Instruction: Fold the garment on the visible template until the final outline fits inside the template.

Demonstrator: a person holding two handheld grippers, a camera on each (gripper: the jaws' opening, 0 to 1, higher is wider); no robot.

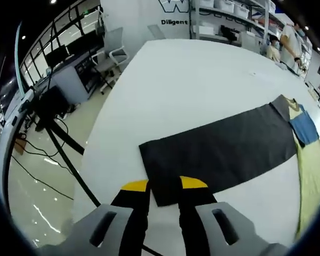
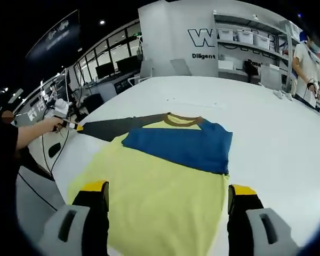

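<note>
A long-sleeved shirt (image 2: 165, 202) lies flat on the white table (image 2: 266, 133), with a pale yellow body, a blue chest panel (image 2: 181, 144) and a brown collar (image 2: 181, 120). Its dark grey sleeve (image 1: 224, 149) is stretched straight out toward the table's left edge. My left gripper (image 1: 164, 184) hovers over the cuff corner, jaws close together with a small gap and flat cloth between them. A hand holds that left gripper (image 2: 69, 126) at the sleeve (image 2: 112, 128) end. My right gripper (image 2: 169, 189) stands wide open over the yellow body, touching nothing.
The table's left edge (image 1: 104, 160) drops to a shiny floor with black tripod legs and cables (image 1: 64, 138). Office chairs (image 1: 109, 53) and desks stand beyond. Shelves (image 2: 245, 37) line the back wall, and a person (image 2: 306, 64) stands at the far right.
</note>
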